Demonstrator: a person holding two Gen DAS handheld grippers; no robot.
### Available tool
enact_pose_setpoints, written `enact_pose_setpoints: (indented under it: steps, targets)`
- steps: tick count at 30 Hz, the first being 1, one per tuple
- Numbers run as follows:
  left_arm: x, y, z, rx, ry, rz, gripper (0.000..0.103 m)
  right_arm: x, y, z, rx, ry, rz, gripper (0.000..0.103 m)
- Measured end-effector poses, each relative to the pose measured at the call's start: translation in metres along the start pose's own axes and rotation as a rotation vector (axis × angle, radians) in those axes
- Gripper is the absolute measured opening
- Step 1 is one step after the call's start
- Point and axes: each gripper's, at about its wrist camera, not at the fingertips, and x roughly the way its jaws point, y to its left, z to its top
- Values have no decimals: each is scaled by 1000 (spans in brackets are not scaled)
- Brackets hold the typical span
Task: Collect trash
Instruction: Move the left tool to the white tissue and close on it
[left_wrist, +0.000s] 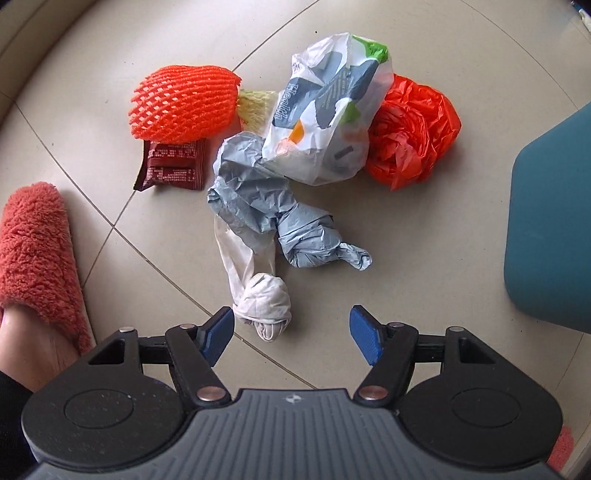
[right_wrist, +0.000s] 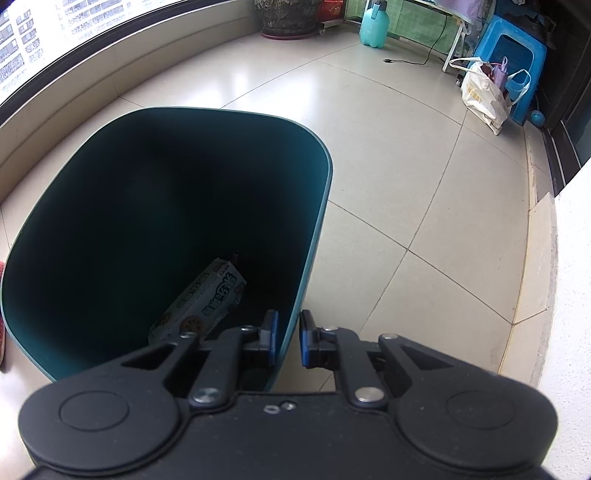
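A pile of trash lies on the tiled floor in the left wrist view: an orange foam net (left_wrist: 183, 105), a dark red wrapper (left_wrist: 171, 166), a printed white plastic bag (left_wrist: 327, 110), an orange plastic bag (left_wrist: 413, 133), a crumpled grey-blue bag (left_wrist: 266, 210) and a knotted white bag (left_wrist: 258, 291). My left gripper (left_wrist: 291, 334) is open, just above and short of the white bag's knot. My right gripper (right_wrist: 288, 338) is shut on the near wall of the teal trash bin (right_wrist: 314, 229). A printed snack wrapper (right_wrist: 201, 301) lies inside the bin.
A foot in a red fluffy slipper (left_wrist: 35, 258) stands left of the pile. The bin's side (left_wrist: 550, 221) shows at the right in the left wrist view. Far off are a plant pot (right_wrist: 290, 16), a teal jug (right_wrist: 375, 27), a blue stool (right_wrist: 511, 62) and a white tote bag (right_wrist: 484, 94).
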Motion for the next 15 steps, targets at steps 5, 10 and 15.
enact_pose_setpoints:
  steps: [5, 10, 15]
  targets:
    - [31, 9, 2, -14, 31, 8, 67, 1, 3, 0, -6, 1, -6, 11]
    - [48, 15, 3, -32, 60, 30, 55, 0, 4, 0, -9, 2, -8, 11]
    - [48, 17, 5, -23, 47, 66, 37, 0, 5, -1, -10, 2, -9, 11]
